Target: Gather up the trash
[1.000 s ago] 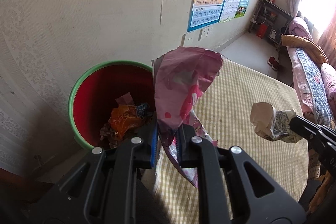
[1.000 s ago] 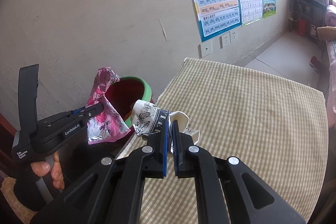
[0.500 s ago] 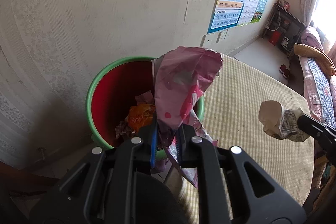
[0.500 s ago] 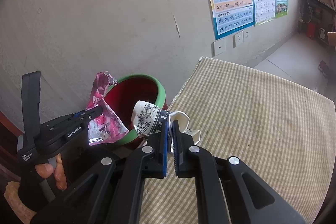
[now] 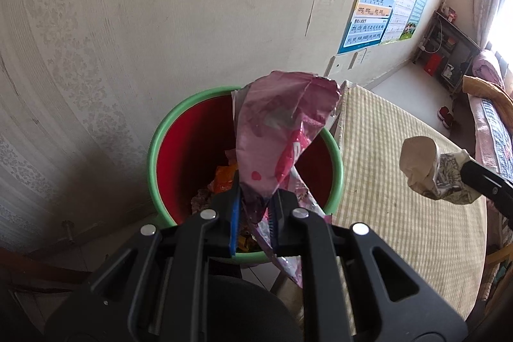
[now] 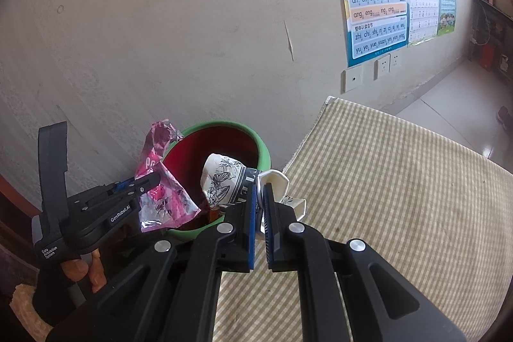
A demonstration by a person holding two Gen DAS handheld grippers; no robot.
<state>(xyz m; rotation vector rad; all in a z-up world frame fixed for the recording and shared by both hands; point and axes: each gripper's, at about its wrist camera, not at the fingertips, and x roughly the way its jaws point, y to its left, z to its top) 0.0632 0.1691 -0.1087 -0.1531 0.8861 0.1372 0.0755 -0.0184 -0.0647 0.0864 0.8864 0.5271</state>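
To drop these two pieces cleanly I want each one hanging squarely over the red inside of the bin (image 5: 192, 149) before I let go, and I think the wrapper should go first, since it is the nearer. My left gripper (image 5: 254, 207) is clamped on the lower end of the pink foil wrapper (image 5: 282, 137), which stands up from the jaws and hangs over the near half of the bin's mouth; a loose tail of it dangles below the jaws, toward the green rim on my side, so I would push a little further in so that tail cannot catch there. Some orange and other rubbish already lies at the bottom. My right gripper (image 6: 260, 197) is pinched tight on the crushed patterned paper cup (image 6: 224, 181), whose crumpled body sticks out ahead of the jaws. In the left view the cup hangs above the checked tablecloth (image 5: 400, 181), well to the side of the bin; in the right view it overlaps the rim, so I judge it needs carrying further over before release.
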